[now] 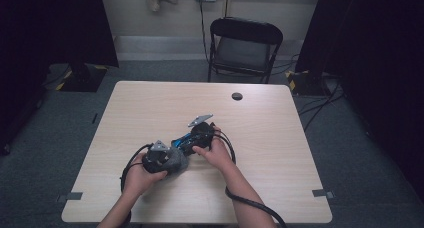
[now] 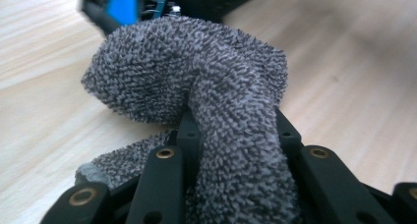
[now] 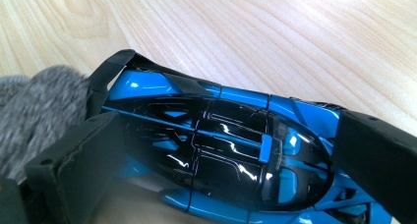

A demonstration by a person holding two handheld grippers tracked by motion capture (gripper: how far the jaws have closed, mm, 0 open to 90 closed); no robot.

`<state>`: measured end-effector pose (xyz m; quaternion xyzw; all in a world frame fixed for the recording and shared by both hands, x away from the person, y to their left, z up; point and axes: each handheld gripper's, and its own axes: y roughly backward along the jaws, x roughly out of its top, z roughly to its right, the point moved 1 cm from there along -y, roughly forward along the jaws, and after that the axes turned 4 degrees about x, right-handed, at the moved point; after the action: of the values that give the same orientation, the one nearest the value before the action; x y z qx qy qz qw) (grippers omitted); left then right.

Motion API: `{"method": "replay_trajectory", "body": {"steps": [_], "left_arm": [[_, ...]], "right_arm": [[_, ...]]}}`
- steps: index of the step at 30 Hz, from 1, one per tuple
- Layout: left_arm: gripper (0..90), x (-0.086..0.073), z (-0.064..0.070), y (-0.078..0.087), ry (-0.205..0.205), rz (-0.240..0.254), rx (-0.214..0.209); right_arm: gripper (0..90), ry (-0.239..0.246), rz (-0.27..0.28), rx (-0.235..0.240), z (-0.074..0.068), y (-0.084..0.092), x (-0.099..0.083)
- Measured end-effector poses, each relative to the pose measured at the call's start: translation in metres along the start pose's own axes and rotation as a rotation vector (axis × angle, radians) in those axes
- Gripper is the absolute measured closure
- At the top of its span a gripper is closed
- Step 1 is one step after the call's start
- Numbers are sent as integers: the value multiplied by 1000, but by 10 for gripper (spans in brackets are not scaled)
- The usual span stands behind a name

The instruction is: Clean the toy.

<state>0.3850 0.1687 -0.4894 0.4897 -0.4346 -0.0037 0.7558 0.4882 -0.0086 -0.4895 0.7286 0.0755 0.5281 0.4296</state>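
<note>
Both my forearms come in from the near edge of the wooden table (image 1: 150,108) and meet just short of its middle. My left hand (image 1: 142,175) grips the left gripper (image 1: 161,158) low over the tabletop, its grey three-cornered plate on top, pointing toward the right one. My right hand (image 1: 216,153) is wrapped over the right gripper (image 1: 200,133), which angles back toward the left, its own plate tilted upward.

My left jaws are drawn in most of the way and pinch a grey fuzzy cloth (image 2: 216,101). The cloth rises in a thick fold from between the black jaws, then bunches into a rounded lump ahead of them. In the left gripper view that lump presses against the end of the toy car (image 2: 128,5); in the right gripper view the cloth (image 3: 39,111) lies blurred against the car's dark spoiler end.

My right jaws stand wide and clamp the toy car (image 3: 221,155) across its body, one black pad on each flank. The car is glossy blue with a black roof and black panel lines, low and sleek, with bright reflections on the roof. It lies along the table between the two grippers, close to the wood, though I cannot tell whether its wheels touch. From the high view the car (image 1: 182,140) shows as a small blue shape, with the cloth (image 1: 175,160) just beside it.
</note>
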Motion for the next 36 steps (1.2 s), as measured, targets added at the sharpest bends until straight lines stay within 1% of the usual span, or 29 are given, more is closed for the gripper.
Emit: {"method": "replay_trajectory", "body": {"steps": [6, 7, 9, 11, 13, 16, 19, 22, 23, 24, 27, 29, 31, 33, 34, 36], "left_arm": [[667, 1, 5, 1, -27, -14, -31], [667, 1, 6, 2, -30, -14, -34], [667, 2, 8, 4, -50, -2, -46], [667, 2, 9, 7, -57, 0, -52], [667, 2, 7, 10, -45, 6, -48], [667, 0, 1, 17, -35, 10, -39], [667, -1, -8, 26, -15, 34, -26], [668, -2, -21, 38, 17, 61, 5], [667, -3, -26, 42, 27, 71, 24], [667, -4, -30, 45, 33, 71, 38], [667, -9, -45, 50, 73, 93, 87], [666, -11, -54, 51, 102, 110, 126], [666, -12, -62, 51, 109, 119, 172], [666, -12, -68, 49, 117, 132, 195], [666, -11, -71, 47, 122, 139, 213], [667, -8, -74, 44, 124, 152, 237]], "right_arm": [[0, -3, 2, 0, 0, 0, 0], [0, -5, 2, 0, 0, 0, 0], [0, -7, 3, -1, -1, 0, -1], [0, -5, 4, -1, 0, 0, -1], [0, -7, 4, 0, -1, 0, -1], [0, -7, 6, -2, -1, 0, -1], [0, -8, 5, -2, -1, 0, -1], [0, -6, 7, -1, -1, 0, -1], [0, -6, 6, -1, -1, 0, -1], [0, -8, 5, -1, -1, 0, -1], [0, -10, 4, -2, -1, 0, -1], [0, -7, 5, -2, -1, 0, -1], [0, -6, 7, -2, -1, 0, -1], [0, -7, 5, -1, -1, 0, -1], [0, -8, 3, -1, -1, 0, -1], [0, -7, 3, -2, -1, 0, 0]]}}
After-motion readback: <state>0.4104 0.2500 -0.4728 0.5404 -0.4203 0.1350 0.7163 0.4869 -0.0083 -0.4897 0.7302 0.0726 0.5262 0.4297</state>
